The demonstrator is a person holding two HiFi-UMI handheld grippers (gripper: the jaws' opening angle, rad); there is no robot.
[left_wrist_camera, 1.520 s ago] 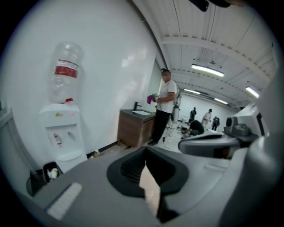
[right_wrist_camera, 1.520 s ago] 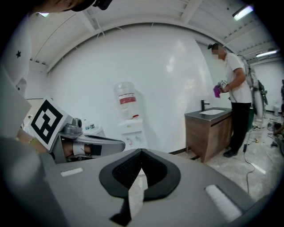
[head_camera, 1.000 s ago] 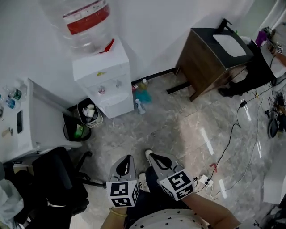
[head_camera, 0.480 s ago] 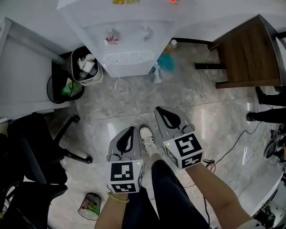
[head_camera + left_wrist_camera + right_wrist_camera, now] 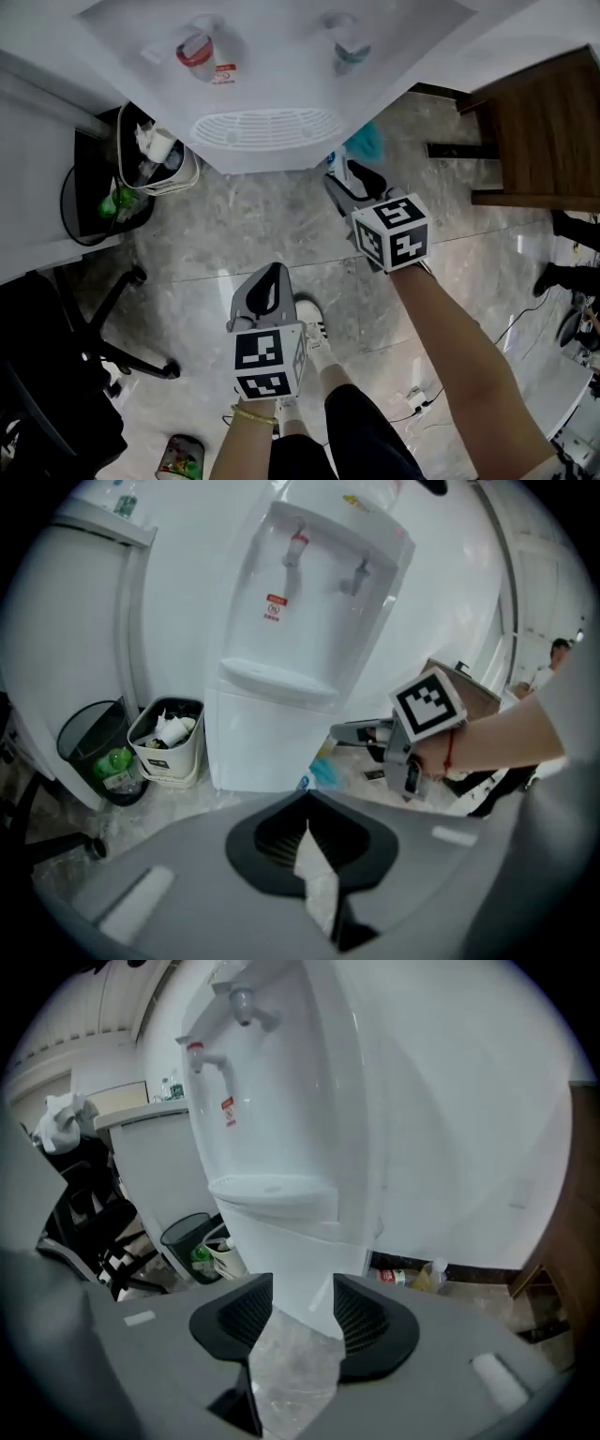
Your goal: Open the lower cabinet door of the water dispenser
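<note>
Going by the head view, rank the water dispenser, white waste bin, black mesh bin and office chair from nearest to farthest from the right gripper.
From the right gripper, jaws just opening and empty:
1. water dispenser, just ahead
2. white waste bin, left of the dispenser
3. black mesh bin, farther left
4. office chair, far lower left

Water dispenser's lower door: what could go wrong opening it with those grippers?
The right gripper, its jaws just opening with nothing between them, faces the white water dispenser at its smooth lower corner. No handle shows, so it might slip.
The small plastic bottles on the floor beside it could get knocked over.
The swinging door might hit the full white waste bin.
</note>
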